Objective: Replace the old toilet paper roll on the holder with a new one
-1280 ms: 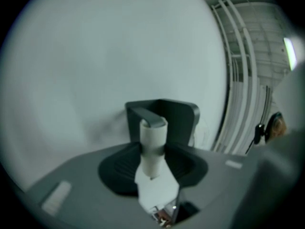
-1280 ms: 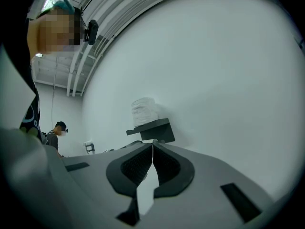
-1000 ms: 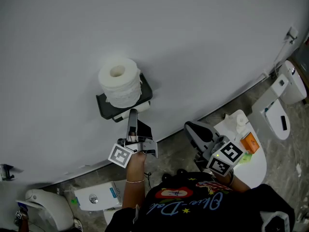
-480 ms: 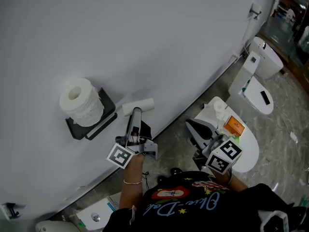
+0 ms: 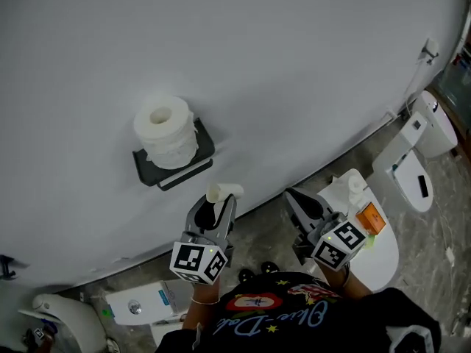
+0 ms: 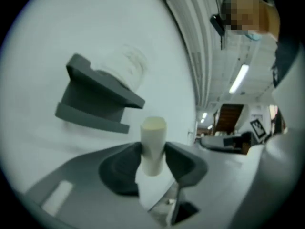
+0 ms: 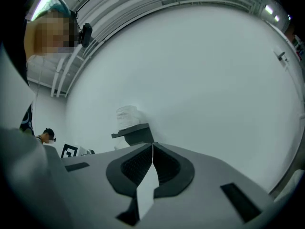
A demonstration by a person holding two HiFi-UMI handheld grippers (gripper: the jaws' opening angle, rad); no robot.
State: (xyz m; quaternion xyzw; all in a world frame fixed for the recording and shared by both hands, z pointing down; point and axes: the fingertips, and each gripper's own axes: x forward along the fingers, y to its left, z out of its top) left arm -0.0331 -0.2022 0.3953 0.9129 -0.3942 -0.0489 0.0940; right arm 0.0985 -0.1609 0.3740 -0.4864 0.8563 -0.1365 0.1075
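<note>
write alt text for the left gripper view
The left gripper clamps a pale cardboard tube upright between its jaws. Behind it, a dark grey holder is fixed to a white wall, with a white toilet paper roll standing on top.

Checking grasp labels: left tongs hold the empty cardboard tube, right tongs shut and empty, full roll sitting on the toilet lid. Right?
The roll's place is wrong: the full roll sits on top of the wall holder, as the head view shows. The rest stands: left tongs hold the cardboard tube, right tongs shut and empty.
</note>
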